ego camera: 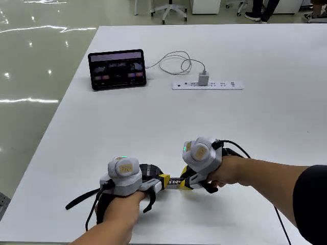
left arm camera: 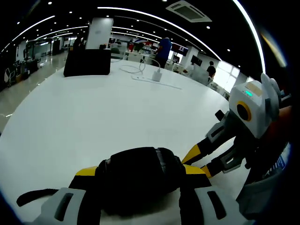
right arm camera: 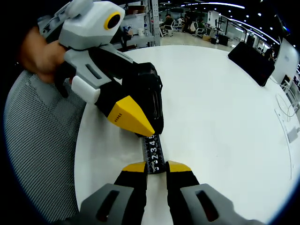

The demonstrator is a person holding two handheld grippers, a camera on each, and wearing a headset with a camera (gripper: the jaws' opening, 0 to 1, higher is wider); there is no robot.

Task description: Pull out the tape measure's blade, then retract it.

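A white table [ego camera: 255, 117] stands on glossy floor [ego camera: 30, 61] under ceiling strip lights [left arm camera: 123, 9].

Open tabletop [ego camera: 255, 122] ahead, both sides; tablet [ego camera: 117, 69], power strip [ego camera: 225, 84], cable [ego camera: 176, 61] far back.

A white table [ego camera: 255, 117] carried a dark tablet [ego camera: 117, 69] and a power strip [ego camera: 207, 85]. A looped cable [ego camera: 176, 62] lay between them.

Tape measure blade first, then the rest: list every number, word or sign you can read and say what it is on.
"2 3 4 5": scale digits on the tape measure's blade, in the right gripper view.
Blade markings in the head view: too small to read.
Tablet screen: blurred, unreadable.
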